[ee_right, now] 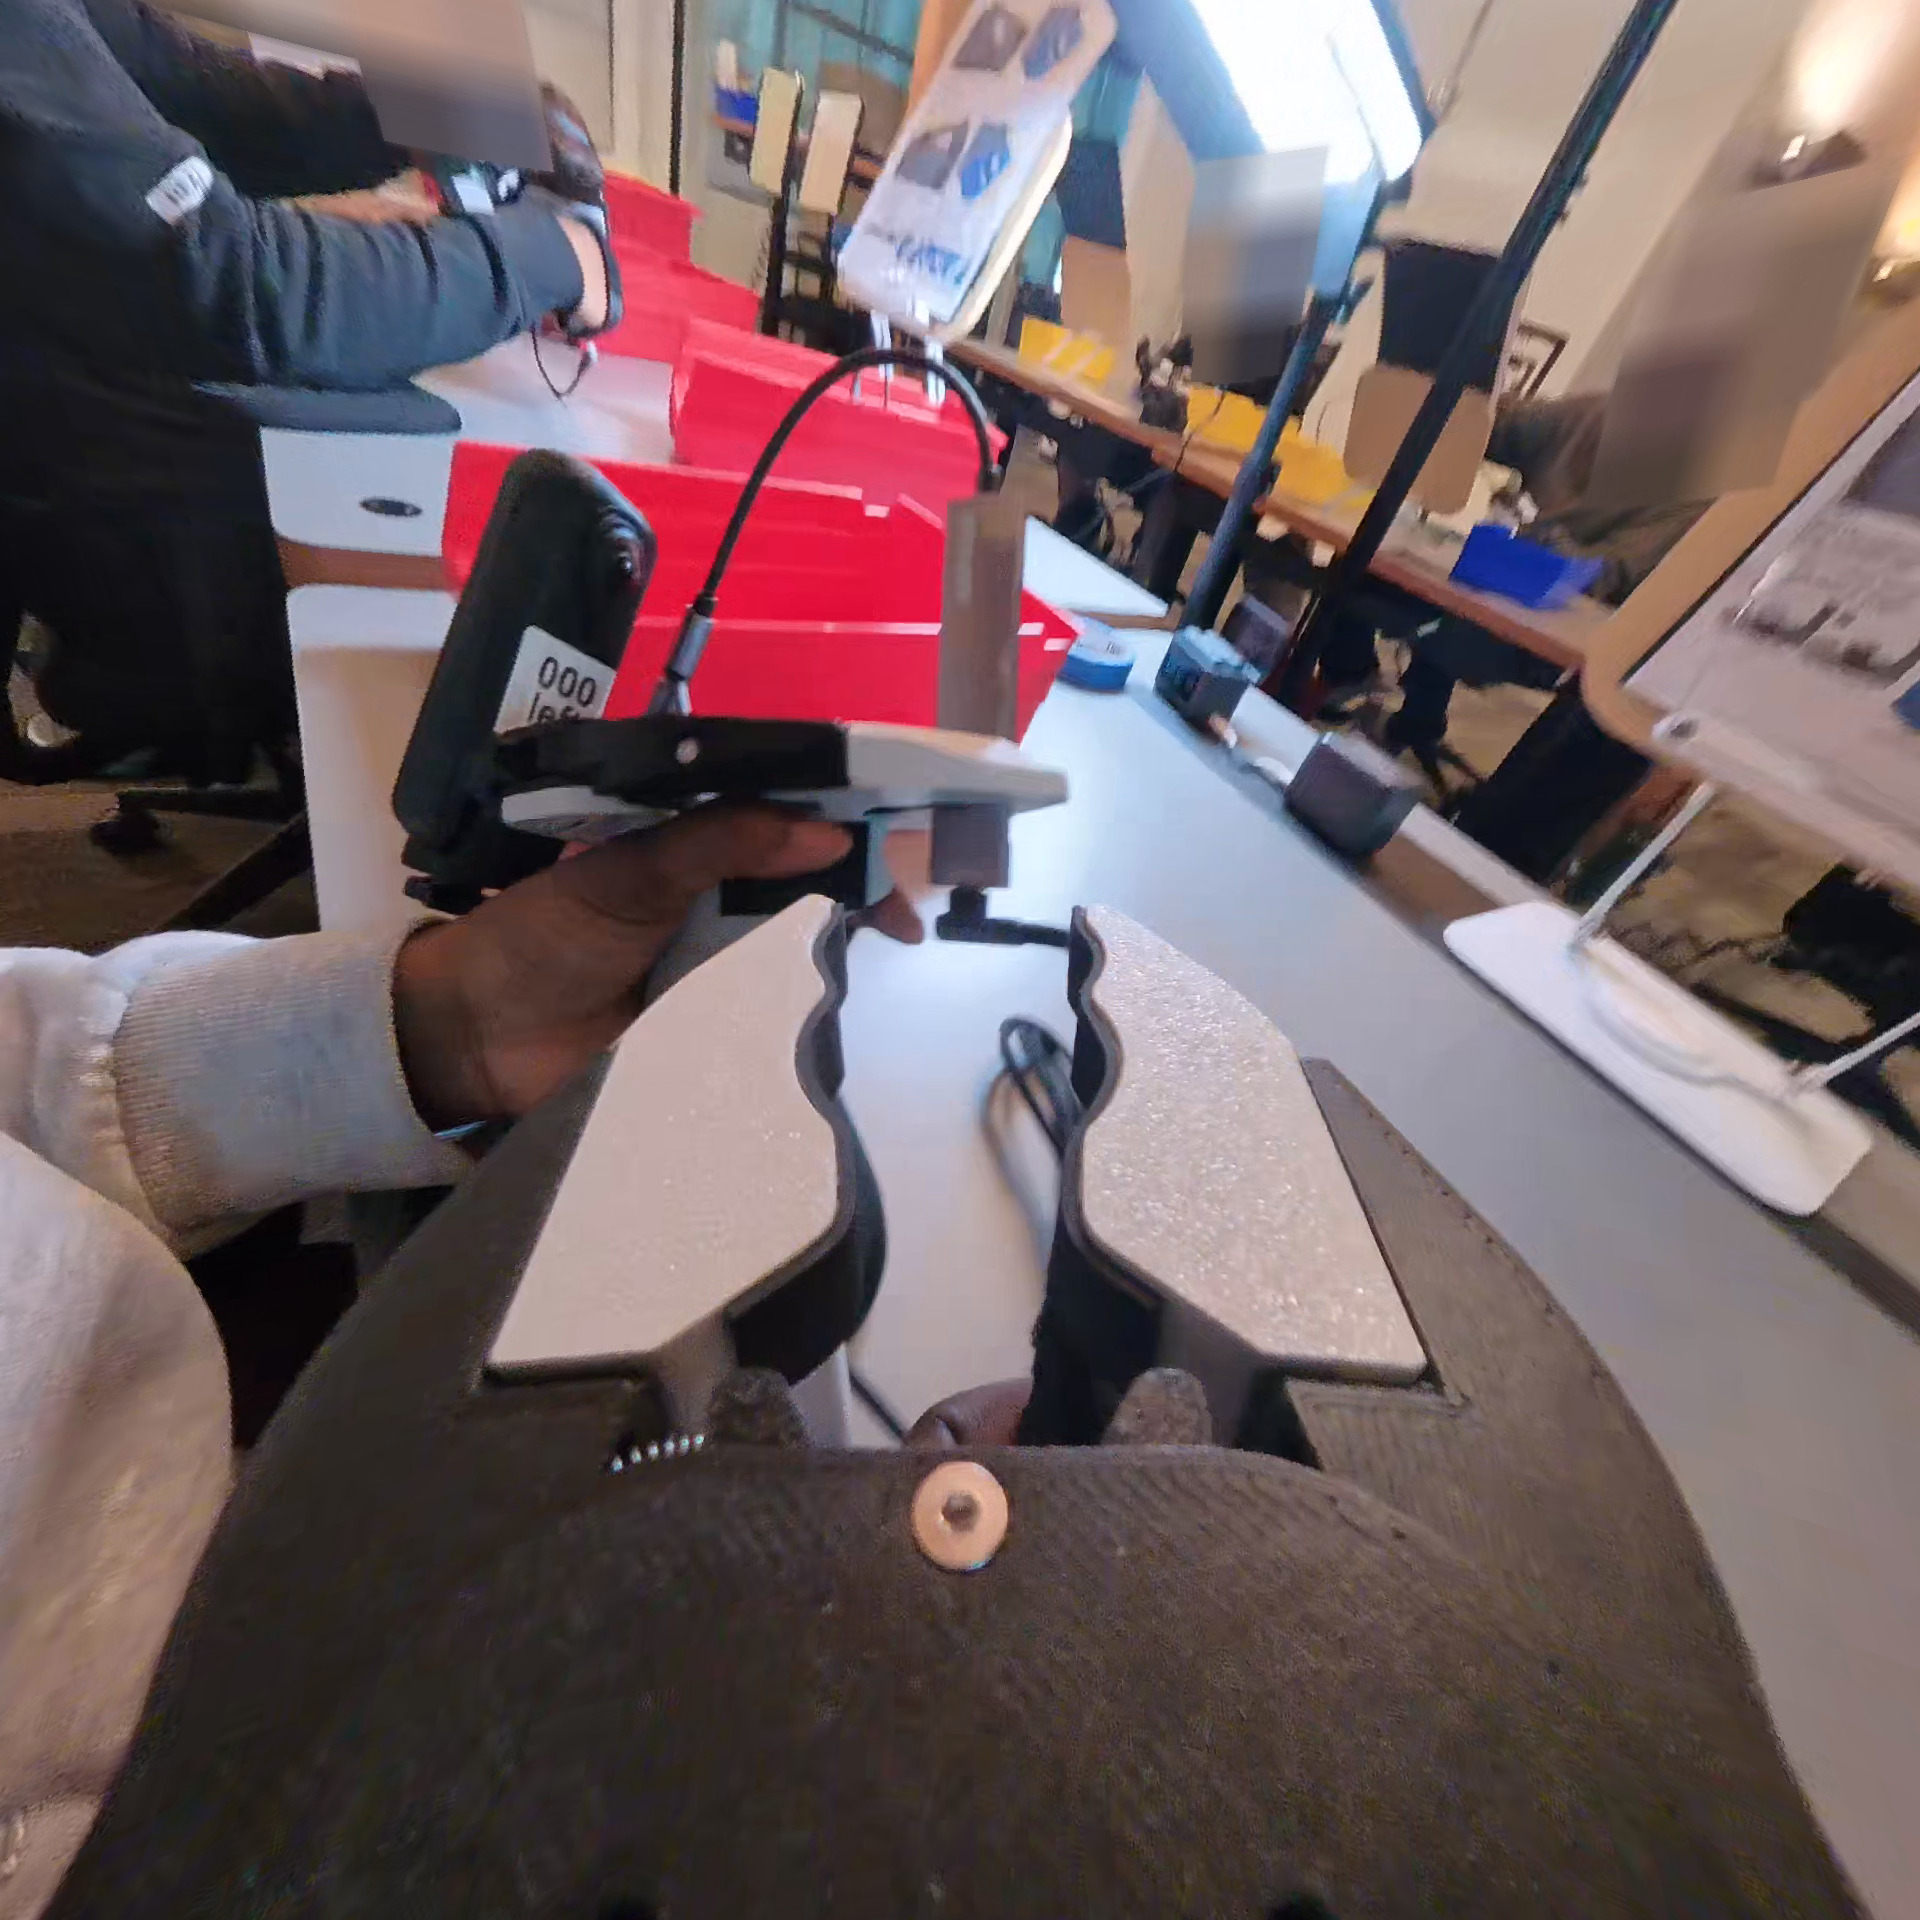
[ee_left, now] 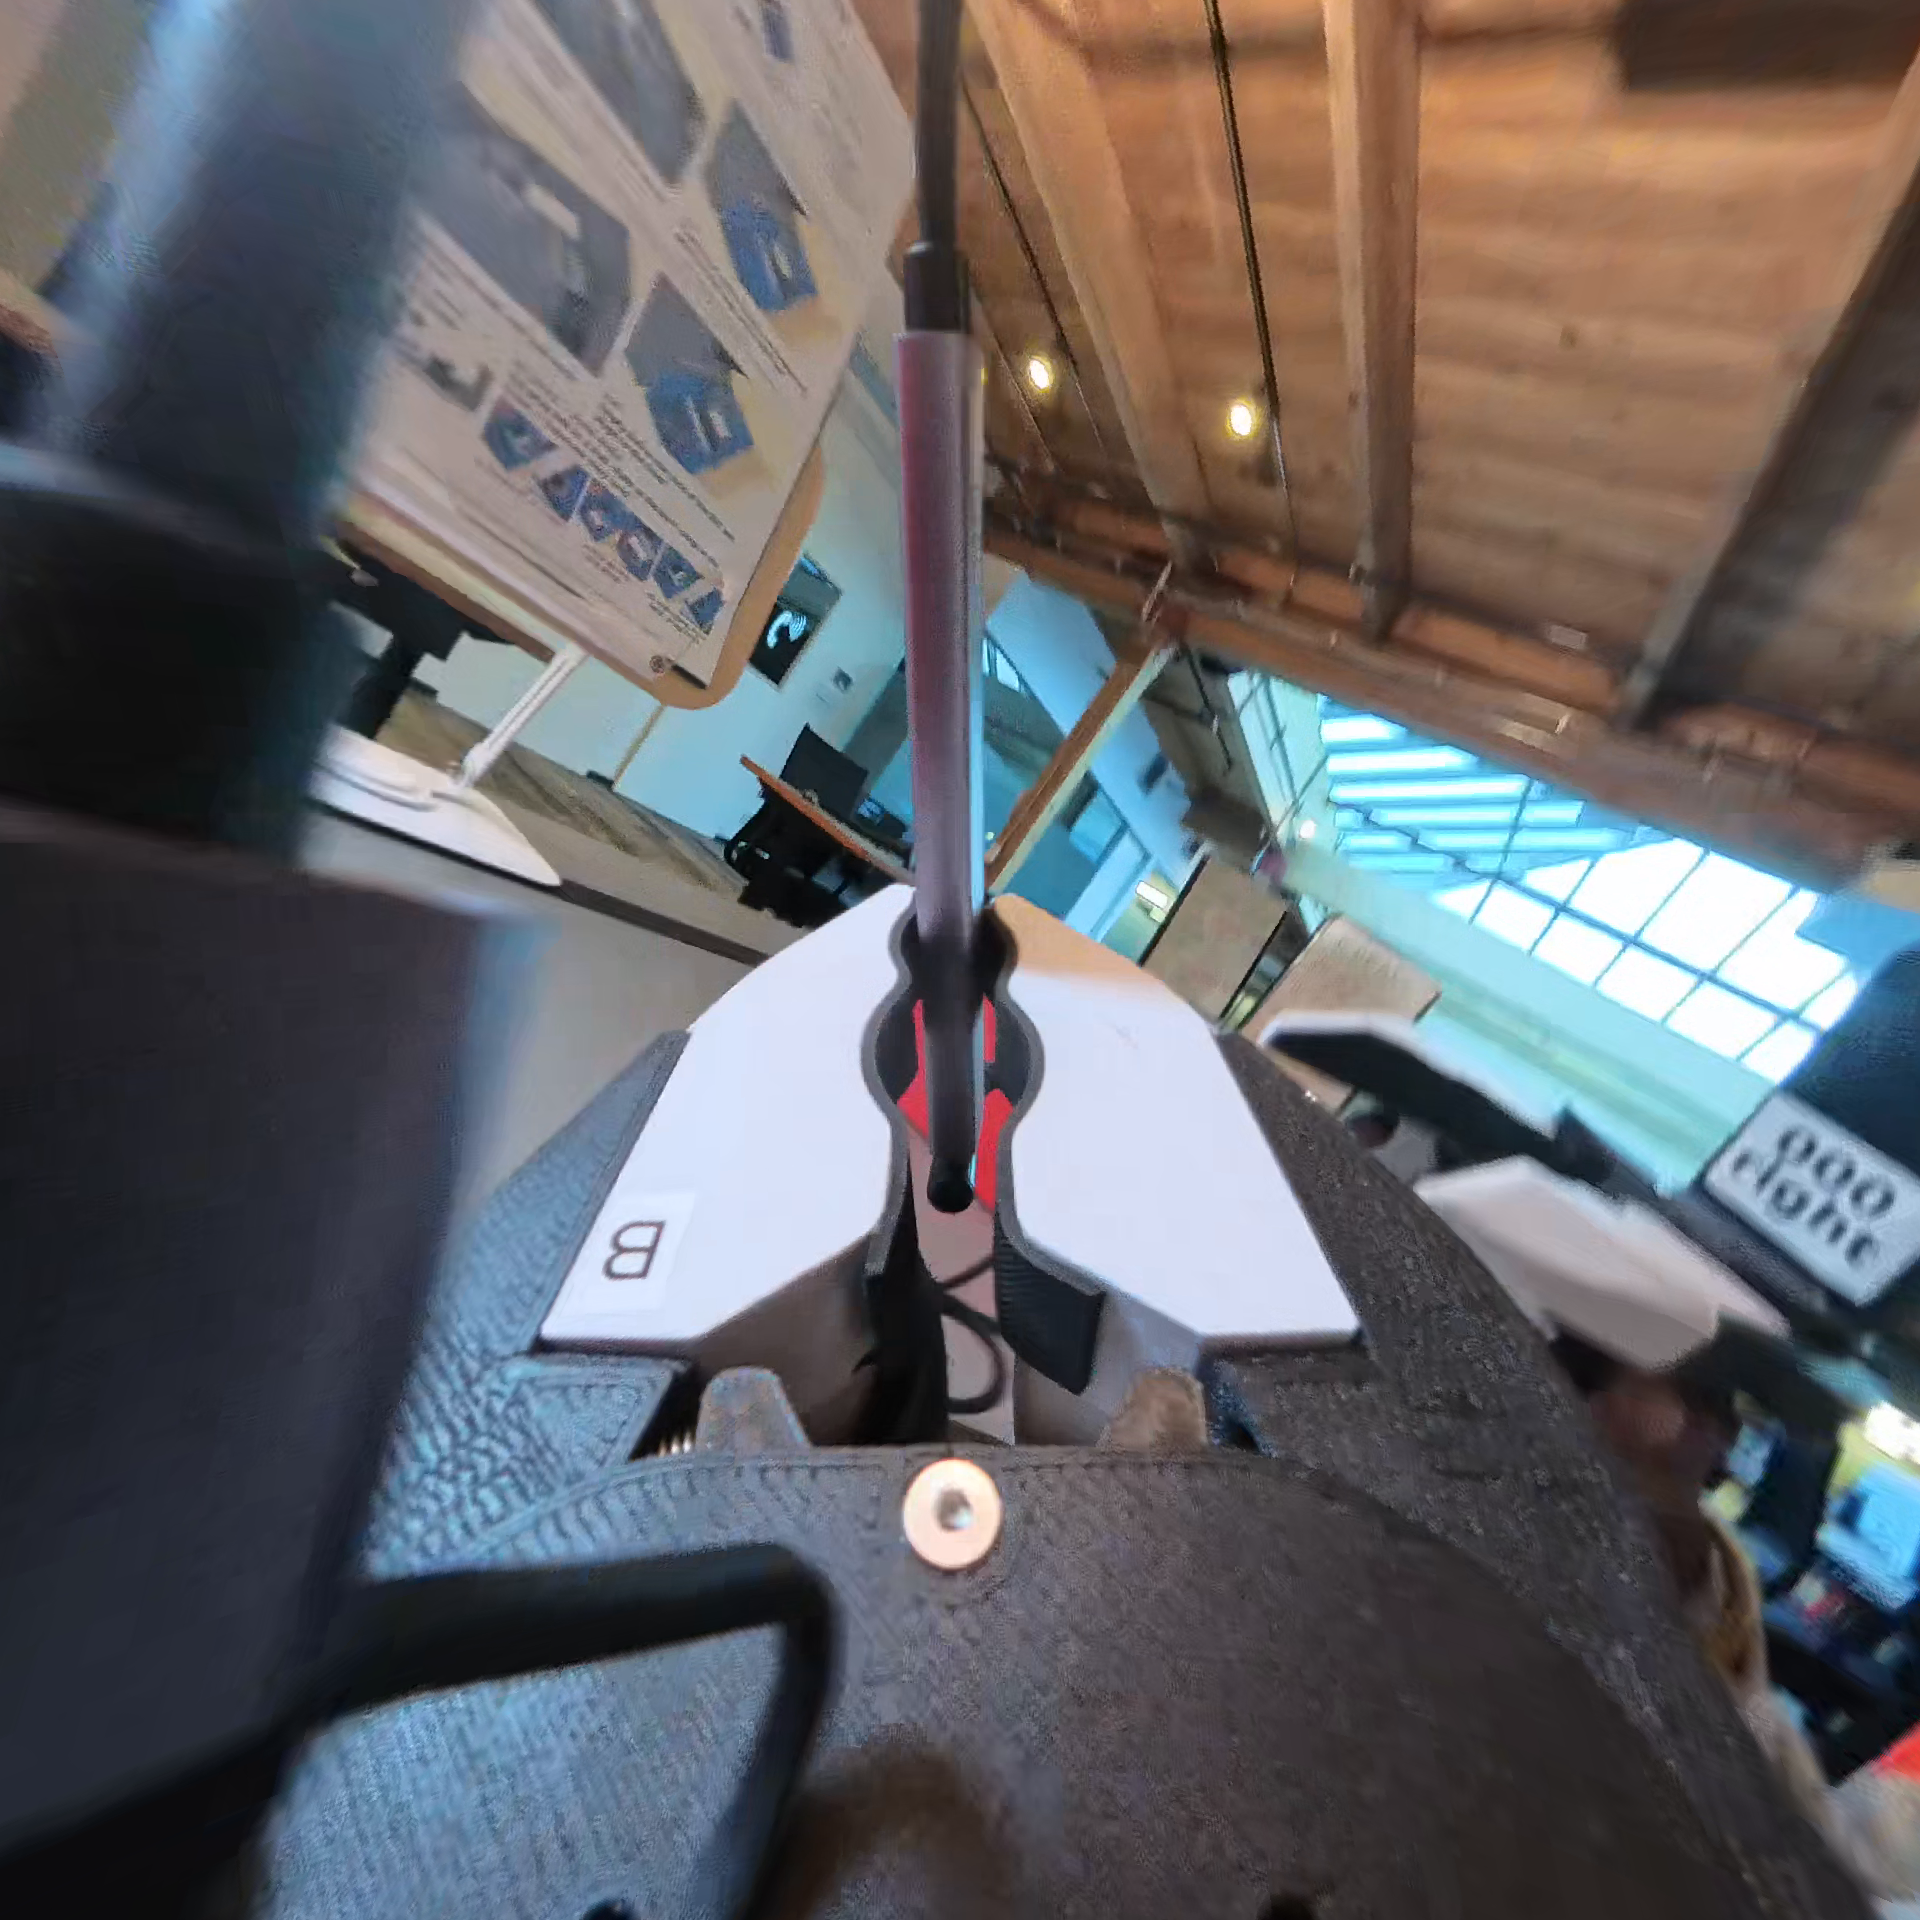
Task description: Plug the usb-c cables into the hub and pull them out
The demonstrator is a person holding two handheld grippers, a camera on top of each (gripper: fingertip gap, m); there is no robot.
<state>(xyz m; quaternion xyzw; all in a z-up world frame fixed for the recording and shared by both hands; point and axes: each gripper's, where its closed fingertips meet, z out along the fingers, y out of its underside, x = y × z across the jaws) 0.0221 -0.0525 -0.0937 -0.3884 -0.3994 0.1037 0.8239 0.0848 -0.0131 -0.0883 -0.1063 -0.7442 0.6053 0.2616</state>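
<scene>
- Grey bench (ee_right: 1299, 987) carries red plastic bins (ee_right: 831, 634) along its far edge;
- my left gripper (ee_left: 943, 935) is clamped on the slim grey metal hub (ee_left: 935, 623), upright above the bench;
- my right gripper (ee_right: 956, 966) gapes apart near a black usb-c cable (ee_right: 997, 928) plugged beneath.

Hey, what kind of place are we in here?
Probably a shared lab or workshop: long tables with red parts bins, instruction boards on stands, and exposed wooden ceiling beams.

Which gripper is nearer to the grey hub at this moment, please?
Left. The left gripper is clamped on the hub; the right gripper is open, apart from it.
</scene>
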